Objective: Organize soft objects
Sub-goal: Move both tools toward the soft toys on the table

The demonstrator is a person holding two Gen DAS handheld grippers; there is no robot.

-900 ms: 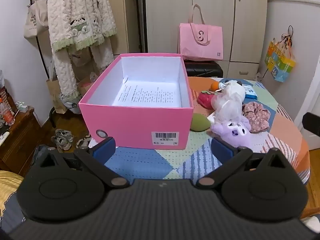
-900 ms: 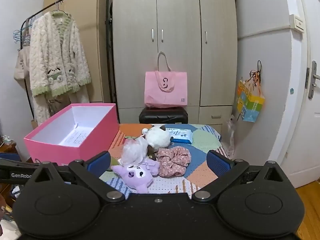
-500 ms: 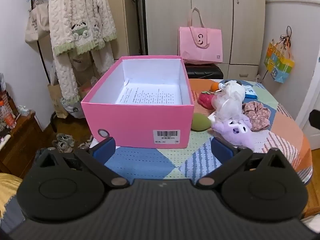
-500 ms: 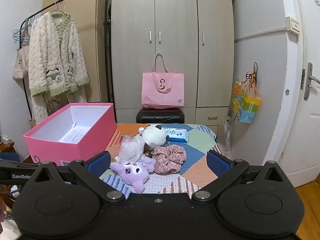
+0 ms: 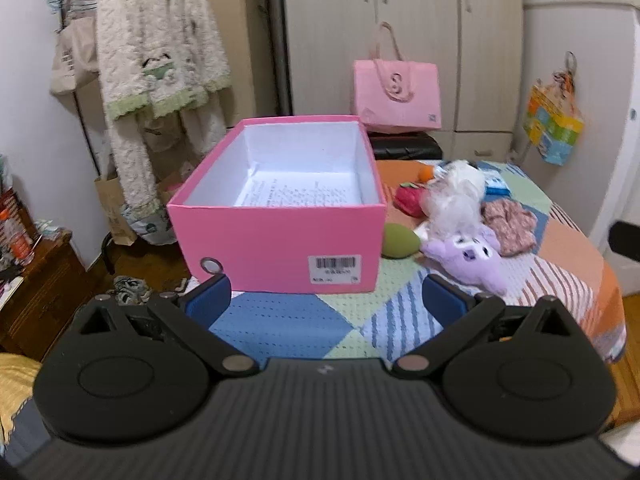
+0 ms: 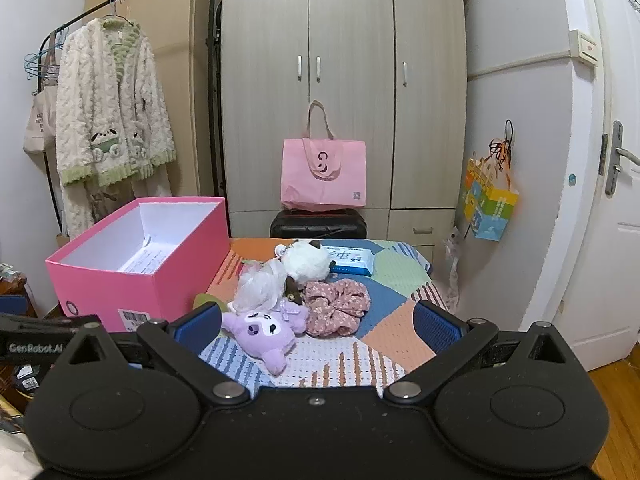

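An open pink box (image 5: 276, 248) (image 6: 120, 280) with a sheet of paper inside stands on the patchwork table. To its right lie soft items: a purple plush (image 5: 468, 254) (image 6: 266, 330), a white gauzy bundle (image 5: 450, 208) (image 6: 258, 288), a white plush (image 6: 306, 260), a pink floral scrunchie (image 5: 508, 226) (image 6: 336, 308), a green egg-shaped sponge (image 5: 398, 242) and a red item (image 5: 408, 200). My left gripper (image 5: 326, 300) is open and empty just before the box. My right gripper (image 6: 318, 322) is open and empty, just before the purple plush.
A blue wipes pack (image 6: 352, 258) lies at the table's far end. A pink tote bag (image 6: 322, 174) sits on a black case before the wardrobe. A clothes rack with a fluffy robe (image 6: 106, 136) stands left. A door (image 6: 616, 200) is at right.
Both grippers have drawn a little back and up from the table, so the box and soft items sit slightly farther off. Nothing on the table has moved.
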